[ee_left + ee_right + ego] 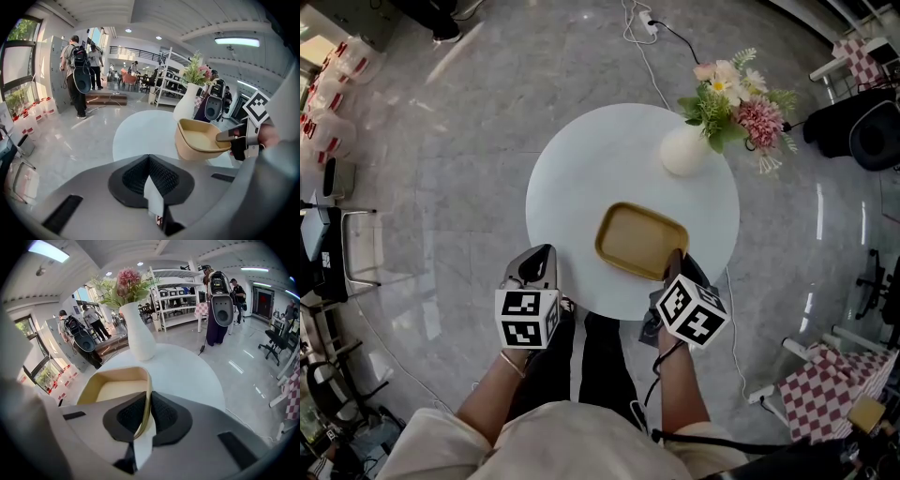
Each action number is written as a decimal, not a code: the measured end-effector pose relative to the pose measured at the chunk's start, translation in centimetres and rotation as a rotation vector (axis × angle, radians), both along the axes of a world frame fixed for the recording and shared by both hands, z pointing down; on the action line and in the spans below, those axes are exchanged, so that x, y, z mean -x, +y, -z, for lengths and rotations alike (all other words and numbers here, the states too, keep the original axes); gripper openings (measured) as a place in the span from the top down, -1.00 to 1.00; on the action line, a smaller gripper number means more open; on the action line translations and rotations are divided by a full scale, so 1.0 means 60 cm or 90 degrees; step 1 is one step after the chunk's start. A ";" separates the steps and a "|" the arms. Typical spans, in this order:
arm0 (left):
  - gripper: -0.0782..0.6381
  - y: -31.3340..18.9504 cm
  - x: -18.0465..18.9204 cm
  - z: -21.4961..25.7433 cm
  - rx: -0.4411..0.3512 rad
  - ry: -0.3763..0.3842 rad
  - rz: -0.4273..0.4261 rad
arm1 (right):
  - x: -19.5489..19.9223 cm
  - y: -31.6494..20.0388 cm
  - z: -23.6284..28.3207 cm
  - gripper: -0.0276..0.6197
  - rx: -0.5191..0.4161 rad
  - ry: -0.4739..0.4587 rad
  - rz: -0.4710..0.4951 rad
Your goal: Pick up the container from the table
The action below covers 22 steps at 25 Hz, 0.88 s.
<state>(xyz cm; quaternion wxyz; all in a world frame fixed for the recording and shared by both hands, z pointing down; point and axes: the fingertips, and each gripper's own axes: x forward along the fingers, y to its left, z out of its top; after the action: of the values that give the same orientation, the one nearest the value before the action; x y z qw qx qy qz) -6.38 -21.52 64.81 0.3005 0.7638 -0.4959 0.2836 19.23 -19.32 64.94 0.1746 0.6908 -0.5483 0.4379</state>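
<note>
A tan, shallow rectangular container (pixel 639 239) is over the near right part of the round white table (pixel 581 169). My right gripper (pixel 675 259) is shut on its near right rim; the thin rim runs between the black pads (pixel 147 399). In the left gripper view the container (pixel 201 140) looks raised off the tabletop and slightly tilted, with the right gripper (pixel 234 136) clamped on its edge. My left gripper (pixel 539 255) hovers at the table's near left edge, shut with nothing in it, its pads meeting (pixel 149 157).
A white vase of flowers (pixel 684 150) stands at the table's far right, just beyond the container. Chairs with checked cushions (pixel 825 394) stand on the floor at right. A cable (pixel 647 56) trails across the floor behind the table. People stand far off (pixel 77 70).
</note>
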 end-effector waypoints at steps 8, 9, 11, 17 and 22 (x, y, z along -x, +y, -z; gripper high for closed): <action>0.75 0.002 -0.020 0.024 -0.019 0.017 -0.015 | -0.005 0.020 0.022 0.78 -0.010 -0.007 -0.021; 0.75 0.001 -0.022 0.029 -0.023 0.018 -0.018 | -0.005 0.022 0.026 0.78 -0.011 -0.007 -0.023; 0.75 -0.001 -0.026 0.039 -0.031 0.018 -0.025 | -0.006 0.024 0.036 0.78 -0.016 -0.006 -0.026; 0.75 -0.008 -0.034 0.070 -0.059 0.028 -0.034 | -0.015 0.030 0.067 0.78 -0.032 0.004 -0.035; 0.75 -0.004 -0.045 0.102 -0.078 0.038 -0.040 | -0.025 0.045 0.092 0.78 -0.039 0.002 -0.050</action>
<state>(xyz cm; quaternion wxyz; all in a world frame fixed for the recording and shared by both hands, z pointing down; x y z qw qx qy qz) -3.69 -21.78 58.71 0.2589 0.8040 -0.4788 0.2395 20.76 -16.63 59.42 0.1371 0.7175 -0.5335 0.4263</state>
